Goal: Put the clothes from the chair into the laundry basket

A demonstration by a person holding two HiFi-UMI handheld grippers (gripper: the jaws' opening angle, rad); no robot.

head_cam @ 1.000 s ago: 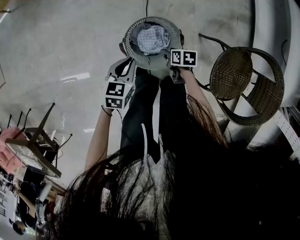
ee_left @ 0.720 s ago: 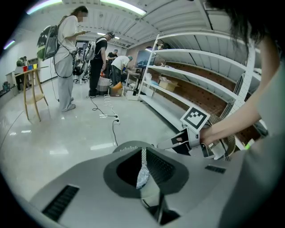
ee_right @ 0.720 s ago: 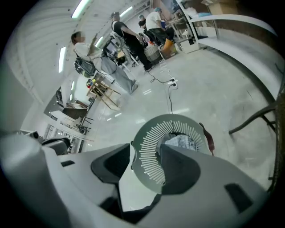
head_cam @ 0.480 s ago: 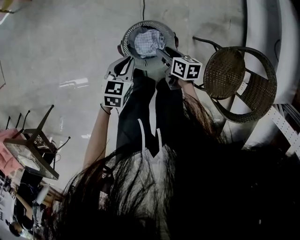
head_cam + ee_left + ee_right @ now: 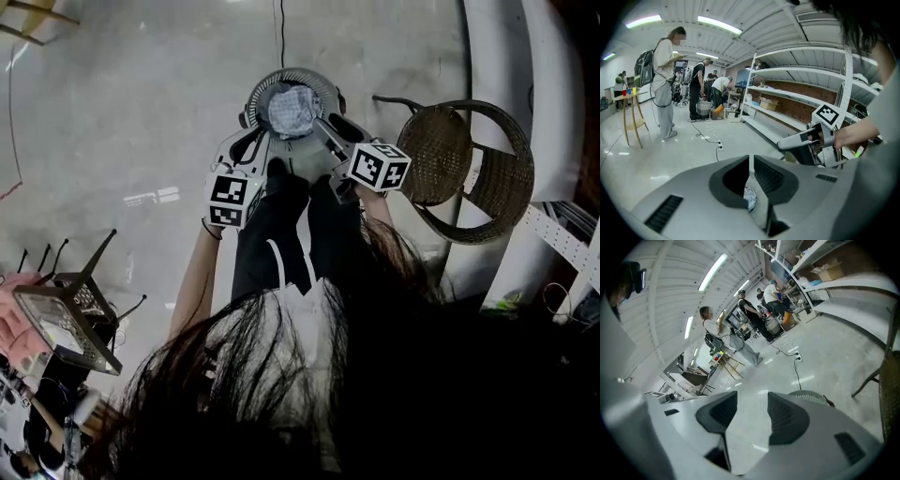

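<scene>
- Between the fingers of the left gripper only a thin slit shows. They stand barely parted and grip nothing.
- Beside it, the right gripper holds its fingers wide apart. Only pale floor shows in the gap, and nothing is held.
- Just beyond and below both sets of fingertips stands the laundry basket, its rim close to them. The checked clothes lie bunched inside it and are also glimpsed through the left slit.
- Off to the right of the right fingers, well apart from the basket, the wicker chair shows a bare seat. On that evidence the task looks all but done.
- Far beyond the left fingers, people stand on the workshop floor beside long shelving.
- The risk from here is the closeness of the fingertips to the rim. A sideways swing of either gripper could clip the basket and tip or shove it, since it looks light.
- A second risk is a fold of cloth riding near the top. If a finger dips back in, it could snag the fabric and drag it out over the edge onto the floor.
</scene>
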